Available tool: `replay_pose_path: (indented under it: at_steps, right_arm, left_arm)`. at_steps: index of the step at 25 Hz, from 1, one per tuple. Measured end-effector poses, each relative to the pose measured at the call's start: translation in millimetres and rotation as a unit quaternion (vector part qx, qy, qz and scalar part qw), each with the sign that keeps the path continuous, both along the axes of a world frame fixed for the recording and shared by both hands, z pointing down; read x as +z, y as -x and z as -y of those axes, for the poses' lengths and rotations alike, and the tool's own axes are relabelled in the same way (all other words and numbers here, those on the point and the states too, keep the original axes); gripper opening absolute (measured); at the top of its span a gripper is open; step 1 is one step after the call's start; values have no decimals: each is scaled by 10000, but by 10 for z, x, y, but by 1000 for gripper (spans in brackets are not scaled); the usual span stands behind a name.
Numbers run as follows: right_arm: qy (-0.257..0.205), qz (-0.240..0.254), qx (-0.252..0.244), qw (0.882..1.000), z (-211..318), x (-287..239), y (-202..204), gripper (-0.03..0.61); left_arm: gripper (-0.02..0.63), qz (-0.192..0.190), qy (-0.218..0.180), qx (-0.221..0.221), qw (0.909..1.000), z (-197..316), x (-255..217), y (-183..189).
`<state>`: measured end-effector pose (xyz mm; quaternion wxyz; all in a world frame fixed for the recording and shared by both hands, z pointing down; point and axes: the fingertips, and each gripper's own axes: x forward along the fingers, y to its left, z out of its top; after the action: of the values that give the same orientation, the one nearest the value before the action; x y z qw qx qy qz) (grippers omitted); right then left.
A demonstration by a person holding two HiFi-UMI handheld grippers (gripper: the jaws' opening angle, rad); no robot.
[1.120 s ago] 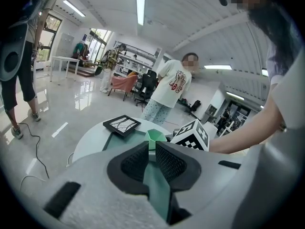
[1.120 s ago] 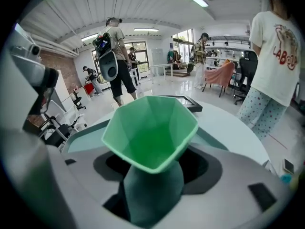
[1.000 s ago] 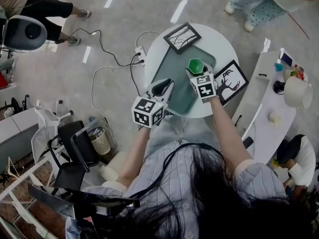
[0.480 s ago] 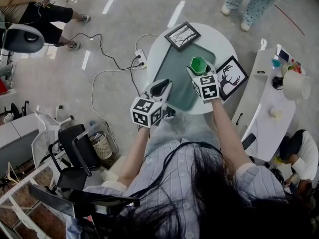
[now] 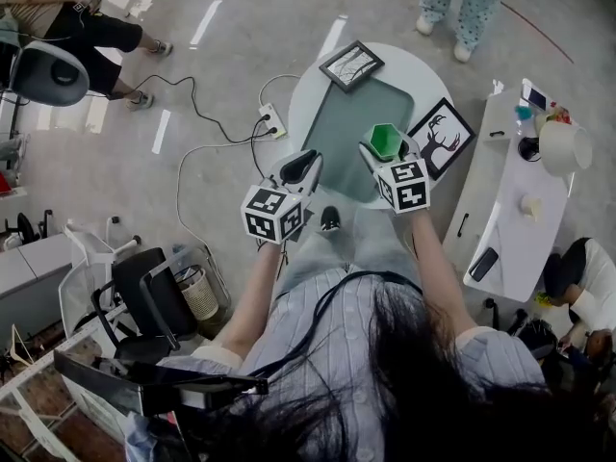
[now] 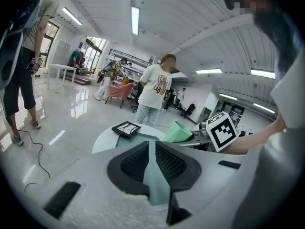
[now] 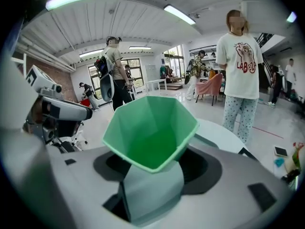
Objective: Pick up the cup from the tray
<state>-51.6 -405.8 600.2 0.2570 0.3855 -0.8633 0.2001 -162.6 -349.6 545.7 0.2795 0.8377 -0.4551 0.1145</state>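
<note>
Head view shows a round white table (image 5: 430,82) carrying a long grey-green tray (image 5: 345,123), which serves as the reference for all positions below.

Left gripper (image 5: 304,165) hovers over the tray's near left edge. Its jaws are drawn together at the tips with nothing between them. It plays no part in the grip.

Right gripper (image 5: 383,154) is at the tray's near right edge, with jaws clamped wide on a green faceted plastic cup (image 7: 150,128). The pads bear on the cup's lower body and the open mouth faces back toward the gripper's own camera. The cup's long axis therefore runs along the jaws, not across them.

Cup position: over the tray's right side, tilted. From the left gripper view it appears clear of the tray surface, though its base is hidden behind that gripper's body, so contact cannot be ruled out.

Assessment: the grasp is made, and the right hand alone carries the load. What remains is a straight lift upward, away from the tray.
</note>
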Motion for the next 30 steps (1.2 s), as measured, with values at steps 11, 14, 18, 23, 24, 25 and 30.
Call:
replay_pose_path:
  at_steps: [11, 14, 18, 23, 24, 25, 30]
  right_arm:
    - [4, 62, 334, 9994, -875, -154, 71, 305]
    - [56, 150, 529, 9985, -1057, -190, 55, 305]
    - [136, 156, 576, 9981, -1334, -206, 64, 305]
    - [185, 50, 443, 9988, -1543, -207, 53, 305]
    - [180, 56, 427, 9989, -1582, -226, 48, 305]
    - [168, 63, 408, 9990, -1616, -249, 41, 305]
    - [124, -18, 215, 9997, -1755, -302, -14, 305]
  left_arm:
    - [39, -93, -41, 452, 9989, -586, 2, 50]
    - [40, -134, -24, 625, 9980, -715, 21, 4]
    - [38, -176, 5, 774, 9968, -909, 52, -55]
    - [39, -252, 88, 795, 9965, -1043, 109, -118]
    - [40, -266, 101, 800, 9964, -1073, 112, -135]
    - [40, -277, 106, 814, 9962, -1101, 111, -157]
    - [40, -302, 99, 832, 9960, -1217, 86, -290]
